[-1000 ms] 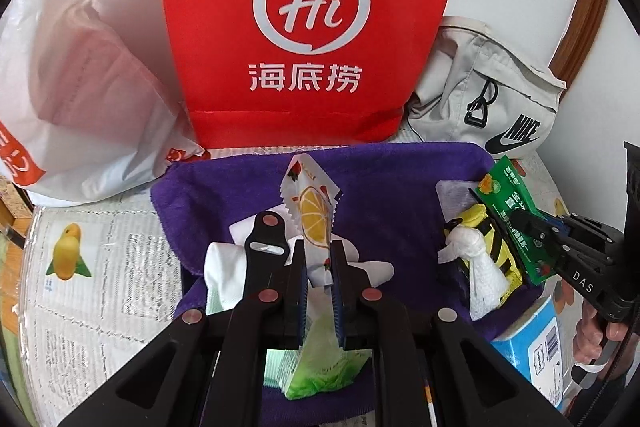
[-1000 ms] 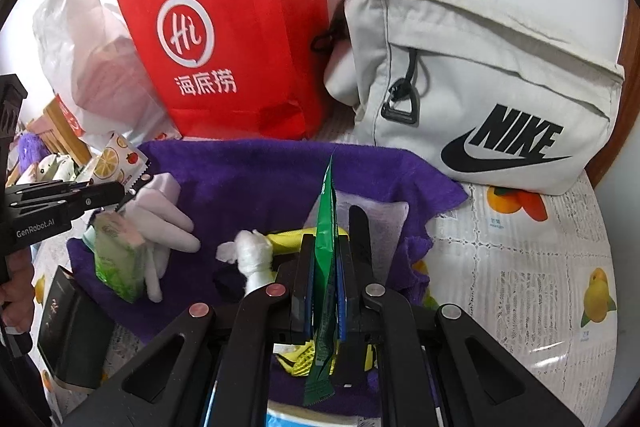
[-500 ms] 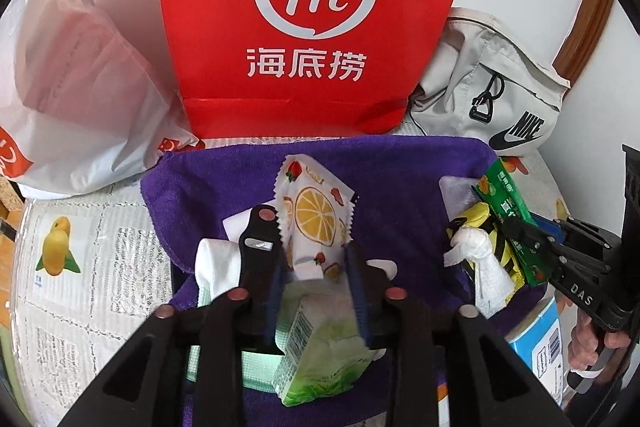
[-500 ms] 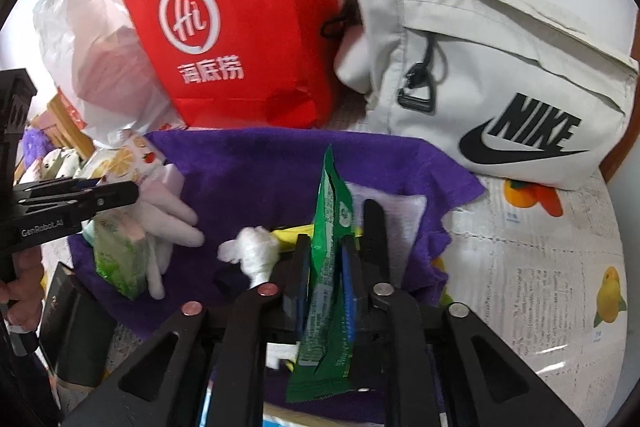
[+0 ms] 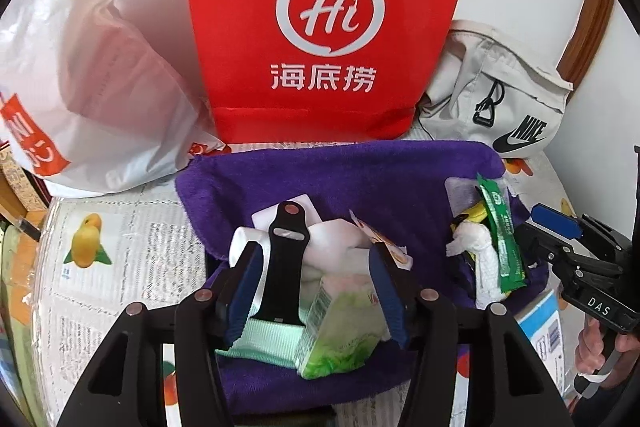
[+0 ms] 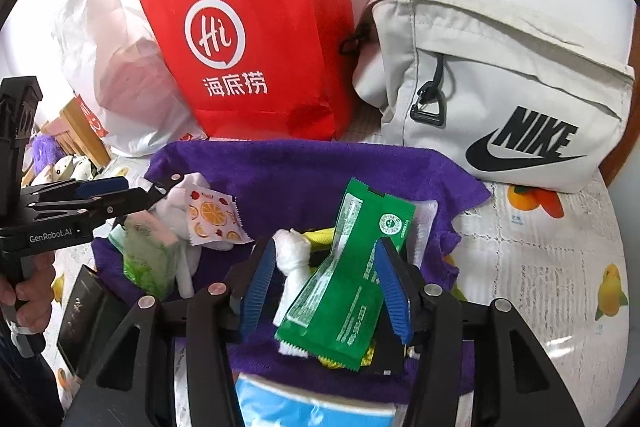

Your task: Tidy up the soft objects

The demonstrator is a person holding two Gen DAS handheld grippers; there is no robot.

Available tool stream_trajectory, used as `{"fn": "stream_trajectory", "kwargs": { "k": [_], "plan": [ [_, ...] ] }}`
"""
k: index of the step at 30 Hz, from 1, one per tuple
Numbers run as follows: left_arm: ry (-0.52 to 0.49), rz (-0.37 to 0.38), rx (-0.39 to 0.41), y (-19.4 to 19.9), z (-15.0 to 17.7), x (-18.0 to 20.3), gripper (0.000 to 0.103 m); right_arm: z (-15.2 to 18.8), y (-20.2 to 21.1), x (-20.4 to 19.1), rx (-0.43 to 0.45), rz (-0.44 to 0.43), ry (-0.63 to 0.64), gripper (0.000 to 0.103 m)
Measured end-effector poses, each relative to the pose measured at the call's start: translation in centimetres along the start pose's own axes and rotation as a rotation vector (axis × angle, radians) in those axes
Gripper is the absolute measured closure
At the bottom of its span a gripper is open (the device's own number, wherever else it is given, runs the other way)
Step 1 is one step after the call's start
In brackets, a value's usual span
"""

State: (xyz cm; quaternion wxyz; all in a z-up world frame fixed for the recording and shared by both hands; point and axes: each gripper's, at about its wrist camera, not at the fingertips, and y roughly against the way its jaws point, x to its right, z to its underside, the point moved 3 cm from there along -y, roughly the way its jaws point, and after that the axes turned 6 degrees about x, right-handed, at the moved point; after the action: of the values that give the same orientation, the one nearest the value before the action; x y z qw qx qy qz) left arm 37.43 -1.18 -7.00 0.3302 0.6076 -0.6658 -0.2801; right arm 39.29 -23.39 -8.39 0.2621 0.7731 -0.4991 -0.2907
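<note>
1. Both grippers held their packets pinched upright a second ago; those packets have since dropped out of the clamp onto the purple terry towel [image 5: 360,171].
2. On the left gripper [image 5: 316,287] the jaws are opening, and its blue ribbed pads [image 5: 244,287] stand clear on either side of the green-and-white soft tissue pack [image 5: 340,331], which lies tilted between them without being pressed.
3. Just beyond that pack lie a white glove [image 6: 176,211], a black strap [image 5: 286,267] and the orange-slice-printed white sachet [image 6: 212,215], all on the near-left part of the towel.
4. On the right gripper [image 6: 326,287] the jaws are opening too; the flat green foil sachet [image 6: 348,279] lies slanted between its pads, resting loose on a white knotted gauze bundle [image 6: 294,255] and something yellow.
5. Whether the right-hand pad grazes the sachet's edge cannot be told.
6. Far behind the towel stand a red paper bag with a white "Hi" logo [image 5: 324,23], a white plastic bag [image 5: 92,79] to its left and a beige Nike pouch [image 6: 500,95] to its right.
7. A hand [image 6: 28,291] grips the left tool's handle.
</note>
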Motion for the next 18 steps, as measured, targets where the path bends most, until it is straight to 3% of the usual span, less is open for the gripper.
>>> {"fn": "stream_trajectory", "kwargs": {
  "k": [4,10,13,18],
  "plan": [
    [0.005,-0.001,0.020,1.8,0.6,-0.1,0.044,0.1,1.8,-0.4,0.020,0.009,-0.015,0.039],
    [0.009,-0.021,0.035,5.1,1.9,-0.2,0.037,0.5,5.6,-1.5,0.058,0.028,-0.026,0.038],
    [0.016,-0.025,0.052,7.5,2.8,-0.4,0.033,0.9,7.8,-2.1,0.077,0.040,-0.046,0.024],
    [0.025,-0.026,0.084,11.2,4.5,-0.4,0.030,2.2,11.8,-3.2,0.117,0.043,-0.080,0.018]
  ]
}}
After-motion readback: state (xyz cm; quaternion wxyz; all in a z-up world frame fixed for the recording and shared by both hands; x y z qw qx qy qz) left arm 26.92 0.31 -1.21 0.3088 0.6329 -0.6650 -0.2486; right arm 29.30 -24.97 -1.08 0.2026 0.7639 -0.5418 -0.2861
